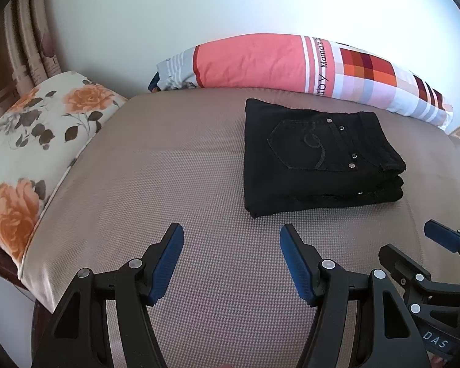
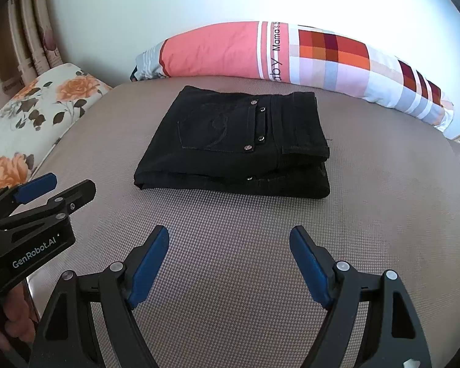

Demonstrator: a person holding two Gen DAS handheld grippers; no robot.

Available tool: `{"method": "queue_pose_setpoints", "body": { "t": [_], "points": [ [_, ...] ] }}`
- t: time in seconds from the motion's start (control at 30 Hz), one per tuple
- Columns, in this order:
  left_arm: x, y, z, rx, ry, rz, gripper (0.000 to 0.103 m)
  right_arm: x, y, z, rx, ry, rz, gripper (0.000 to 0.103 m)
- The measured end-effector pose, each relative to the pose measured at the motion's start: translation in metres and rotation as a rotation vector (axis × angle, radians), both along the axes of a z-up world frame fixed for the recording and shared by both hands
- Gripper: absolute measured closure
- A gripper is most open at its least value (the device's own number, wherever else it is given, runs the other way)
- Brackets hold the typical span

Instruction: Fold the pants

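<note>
The black pants [image 1: 319, 156] lie folded in a compact stack on the taupe bed surface [image 1: 168, 168], back pocket with studs facing up. They also show in the right wrist view [image 2: 236, 144], centred. My left gripper [image 1: 231, 233] is open and empty, hovering over the bed in front of and left of the pants. My right gripper [image 2: 230, 234] is open and empty, in front of the pants. The right gripper also shows at the right edge of the left wrist view [image 1: 414, 242]. The left gripper shows at the left edge of the right wrist view [image 2: 67, 184].
A long pink and checked pillow [image 1: 291, 64] lies along the back against the white wall. A floral cushion [image 1: 33, 135] sits at the left edge of the bed. Curtains [image 1: 24, 40] hang at the far left.
</note>
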State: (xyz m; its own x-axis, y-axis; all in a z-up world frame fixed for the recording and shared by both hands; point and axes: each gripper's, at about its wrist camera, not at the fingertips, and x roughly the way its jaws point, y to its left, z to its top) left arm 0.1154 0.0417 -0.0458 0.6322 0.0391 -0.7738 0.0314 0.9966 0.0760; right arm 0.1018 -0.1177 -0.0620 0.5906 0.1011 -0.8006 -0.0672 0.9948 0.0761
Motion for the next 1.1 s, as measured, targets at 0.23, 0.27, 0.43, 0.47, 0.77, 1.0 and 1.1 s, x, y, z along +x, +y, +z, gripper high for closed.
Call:
{"method": "queue_pose_setpoints", "body": {
  "t": [0.23, 0.27, 0.43, 0.47, 0.77, 1.0, 1.1],
  "points": [
    [0.0001, -0.0001, -0.0019, 0.005, -0.001, -0.003, 0.037, 0.0000, 0.0004, -0.0017, -0.002, 0.002, 0.004, 0.024],
    [-0.0002, -0.0002, -0.0023, 0.006, -0.002, -0.002, 0.037, -0.0001, 0.0006, -0.0016, -0.003, 0.002, 0.005, 0.024],
    [0.0015, 0.0005, -0.0024, 0.007, 0.000, -0.007, 0.037, 0.0000, -0.0001, -0.0019, 0.000, 0.005, 0.002, 0.024],
    [0.0018, 0.0006, -0.0023, 0.009, 0.001, -0.006, 0.037, 0.0002, 0.0000, -0.0018, 0.000, 0.005, 0.003, 0.024],
    [0.0034, 0.0010, -0.0034, 0.007, 0.009, -0.012, 0.037, 0.0010, 0.0008, -0.0026, -0.006, 0.010, 0.005, 0.024],
    [0.0056, 0.0036, -0.0040, 0.000, 0.012, -0.024, 0.037, 0.0009, 0.0015, -0.0035, -0.007, 0.012, 0.006, 0.024],
    [0.0068, 0.0032, -0.0045, -0.007, 0.021, -0.030, 0.037, 0.0019, 0.0005, -0.0042, -0.004, 0.017, 0.005, 0.024]
  ]
}}
